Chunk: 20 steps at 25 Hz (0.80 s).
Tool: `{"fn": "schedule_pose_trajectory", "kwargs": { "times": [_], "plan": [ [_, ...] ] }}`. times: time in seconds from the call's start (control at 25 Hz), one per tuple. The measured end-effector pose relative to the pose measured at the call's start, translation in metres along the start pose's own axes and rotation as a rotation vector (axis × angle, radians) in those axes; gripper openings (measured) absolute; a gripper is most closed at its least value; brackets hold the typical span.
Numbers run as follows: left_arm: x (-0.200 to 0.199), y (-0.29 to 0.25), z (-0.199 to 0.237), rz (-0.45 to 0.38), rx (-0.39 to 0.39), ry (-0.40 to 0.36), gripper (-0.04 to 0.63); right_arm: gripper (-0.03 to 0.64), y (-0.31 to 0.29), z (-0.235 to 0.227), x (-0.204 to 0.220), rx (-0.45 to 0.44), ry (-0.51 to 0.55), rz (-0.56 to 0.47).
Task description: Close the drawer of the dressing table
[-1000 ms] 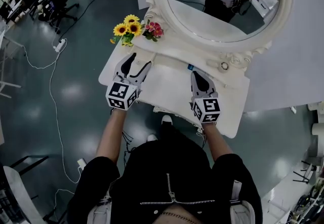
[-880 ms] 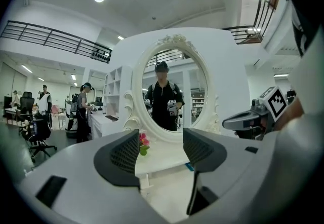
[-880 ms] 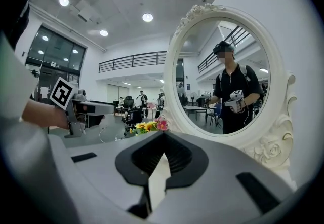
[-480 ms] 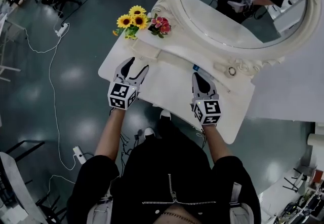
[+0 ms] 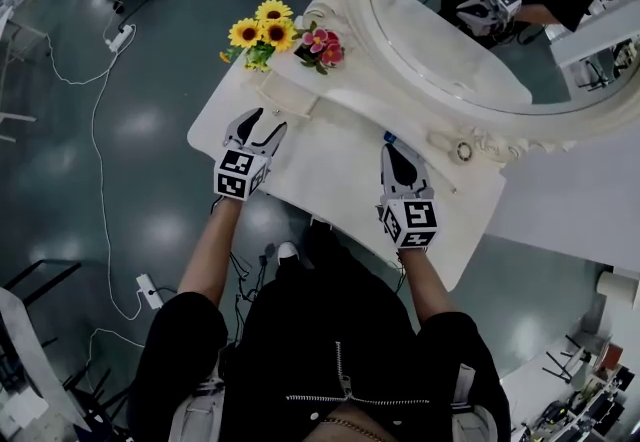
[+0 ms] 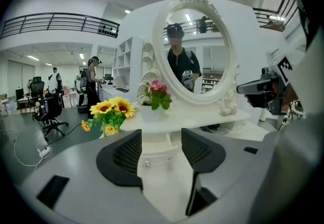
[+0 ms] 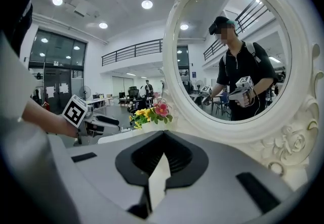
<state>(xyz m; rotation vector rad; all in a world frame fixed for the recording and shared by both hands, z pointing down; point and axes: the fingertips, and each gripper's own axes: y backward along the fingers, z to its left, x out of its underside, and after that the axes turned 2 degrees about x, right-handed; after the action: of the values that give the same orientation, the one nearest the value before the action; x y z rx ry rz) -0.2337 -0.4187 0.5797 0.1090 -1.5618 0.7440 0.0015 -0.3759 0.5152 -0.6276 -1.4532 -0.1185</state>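
1. The drawer (image 6: 157, 156) shows only as a narrow white front with a small metal knob, in the gap between the fingers (image 6: 121, 159) of the left gripper (image 5: 272, 119) and beyond their tips. The fingers cover its ends and its inside is out of sight. How far out it stands I cannot tell. In the head view it is white on white and hard to outline.
2. The mirror (image 5: 470, 40) runs off the top and right edges of the head view. The person's body hides the near edge of the table (image 5: 330, 170) and everything under it.
3. The left fingers stand wide apart and have just been closing a little. Their pads press on nothing, and only the drawer front shows through the gap.
4. The fingers of the right gripper (image 5: 390, 147) are closed together and empty. They are over the table top, pointing toward the mirror frame. A small blue thing (image 5: 388, 138) lies just beside their tips, too small to make out. A little ring-shaped thing (image 5: 462, 151) sits further to their right, against the frame.
5. Bare table top lies between the two pairs of fingers. The table's left edge runs just outside the left fingers. Past that edge is grey floor (image 5: 150, 130) with a white cable (image 5: 95, 150).
6. Sunflowers (image 5: 262, 33) and pink flowers (image 5: 320, 42) stand ahead of the left fingers and a little to their left, on the raised shelf.
7. The table is smooth, glossy and white, and the mirror frame is oval with carved scrolls. The finger pads are black and ribbed.
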Motion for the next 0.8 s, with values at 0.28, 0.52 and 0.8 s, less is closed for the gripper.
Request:
{"fn": "schedule_pose_trajectory", "kwargs": {
  "times": [0.28,0.52,0.8],
  "plan": [
    [0.051,-0.03,0.017,0.127,0.0,0.073,0.239,0.006,-0.005,-0.008,0.013,0.005,-0.006,0.039],
    [0.08,-0.053,0.031,0.198,-0.012,0.13,0.212,0.006,-0.004,-0.018,0.021,0.019,-0.009,0.062],
    [0.105,-0.072,0.039,0.261,-0.025,0.188,0.193,0.006,-0.003,-0.026,0.029,0.035,-0.017,0.084]
  ]
}}
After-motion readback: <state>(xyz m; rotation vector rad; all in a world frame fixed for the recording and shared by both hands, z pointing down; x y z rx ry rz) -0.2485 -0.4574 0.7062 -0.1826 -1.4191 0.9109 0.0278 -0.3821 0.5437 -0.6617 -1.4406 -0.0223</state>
